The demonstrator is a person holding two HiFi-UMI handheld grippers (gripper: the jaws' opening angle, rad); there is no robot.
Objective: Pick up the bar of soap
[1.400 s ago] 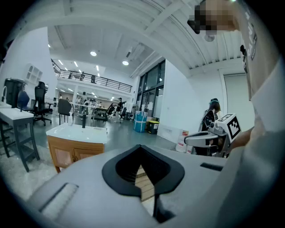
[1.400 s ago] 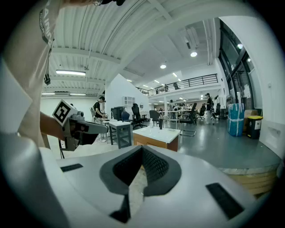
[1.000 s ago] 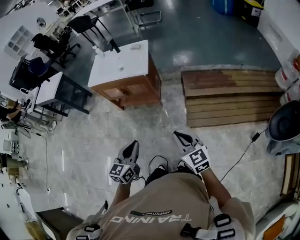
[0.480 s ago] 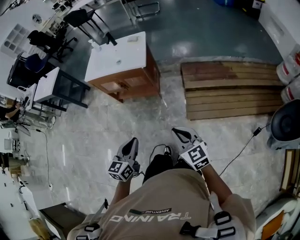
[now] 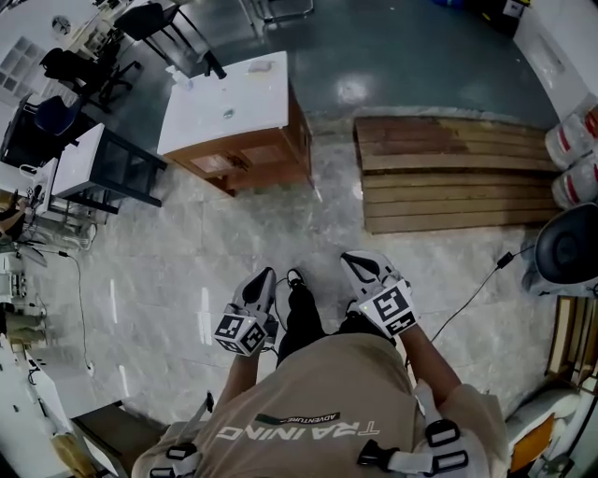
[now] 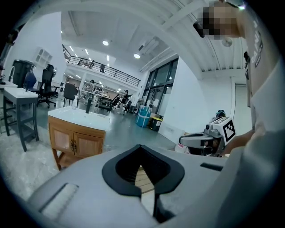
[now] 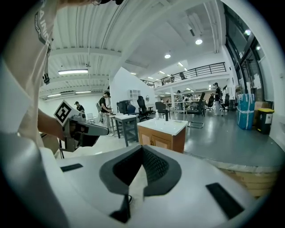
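A wooden vanity cabinet with a white sink top (image 5: 229, 107) stands ahead across the marble floor. A small pale block (image 5: 260, 67), possibly the bar of soap, lies near the top's far edge, too small to tell. My left gripper (image 5: 265, 278) and right gripper (image 5: 355, 264) are held low in front of the person's body, both shut and empty, far from the cabinet. The cabinet (image 6: 75, 133) shows left of the closed left gripper (image 6: 141, 147). It also stands beyond my right gripper (image 7: 142, 148), the cabinet (image 7: 162, 133) a little right of centre there.
A wooden pallet (image 5: 448, 173) lies right of the cabinet. A dark side table (image 5: 107, 168) and office chairs (image 5: 154, 23) stand at its left. White buckets (image 5: 572, 154), a black round object (image 5: 565, 247) and a floor cable (image 5: 476, 299) are at the right.
In the head view the cabinet and pallet have slid up and left. A dark leg has swung forward between the grippers. Both grippers have sunk slightly and stay shut.
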